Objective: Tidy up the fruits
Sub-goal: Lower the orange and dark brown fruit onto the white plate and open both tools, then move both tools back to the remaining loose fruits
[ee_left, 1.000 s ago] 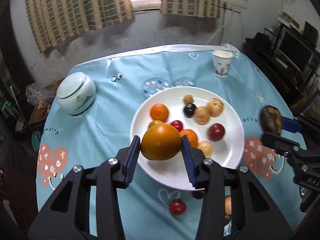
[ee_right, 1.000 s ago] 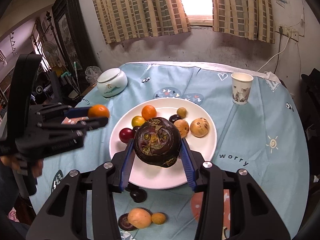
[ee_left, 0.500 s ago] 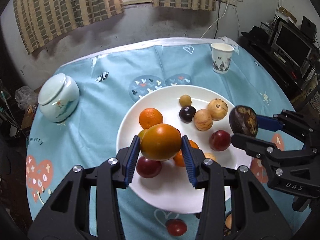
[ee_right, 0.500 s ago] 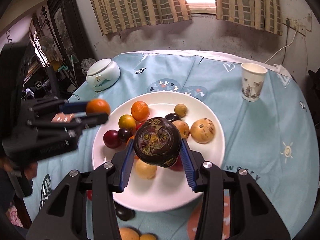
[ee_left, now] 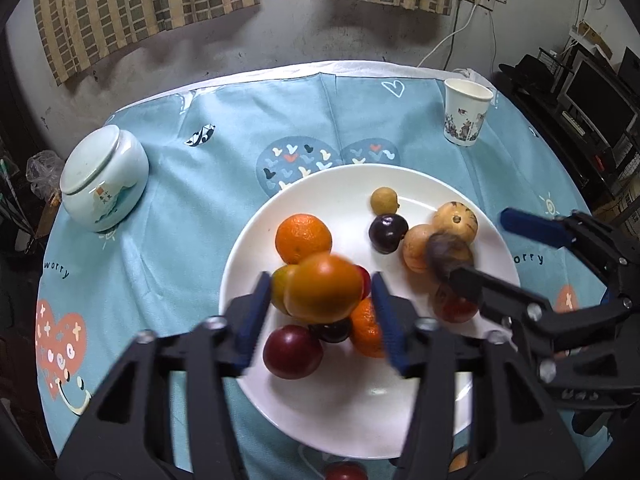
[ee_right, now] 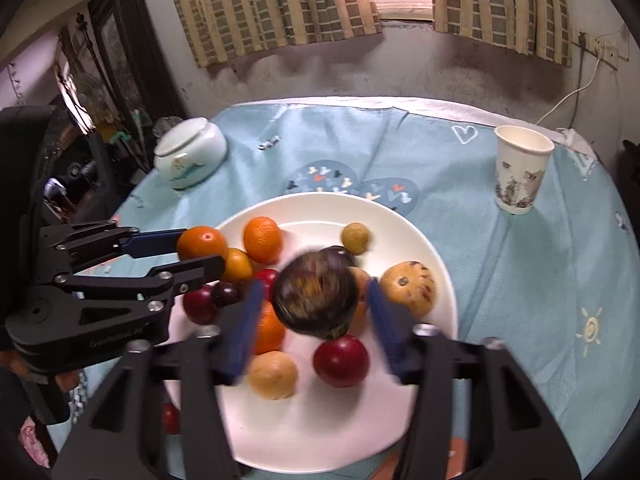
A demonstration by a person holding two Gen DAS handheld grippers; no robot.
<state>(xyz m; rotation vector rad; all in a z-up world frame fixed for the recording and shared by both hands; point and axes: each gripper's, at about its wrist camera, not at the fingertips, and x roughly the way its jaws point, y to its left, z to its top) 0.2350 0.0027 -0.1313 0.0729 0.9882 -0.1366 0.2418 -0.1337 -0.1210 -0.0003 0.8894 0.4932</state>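
Over the white plate [ee_left: 340,420] my left gripper [ee_left: 320,316] is opening. A large orange [ee_left: 324,288] sits blurred between its blue pads, with a gap on each side. In the right wrist view my right gripper [ee_right: 314,320] is also opening. A dark purple-brown fruit [ee_right: 316,296] is blurred between its pads and touches neither. Each gripper shows in the other's view, the right gripper [ee_left: 478,244] at the plate's right and the left gripper [ee_right: 200,252] at its left. The plate [ee_right: 320,420] holds several fruits, among them a mandarin [ee_left: 303,238] and a red plum [ee_left: 292,351].
A lidded ceramic jar [ee_left: 100,184] stands at the left on the blue tablecloth, and a paper cup [ee_left: 466,112] at the far right. A red fruit [ee_left: 344,472] lies on the cloth in front of the plate. Dark furniture rings the round table.
Both grippers have come lower and further over the plate. Their jaws, shut on the orange and the dark fruit before, have spread apart and both fruits are now blurred.
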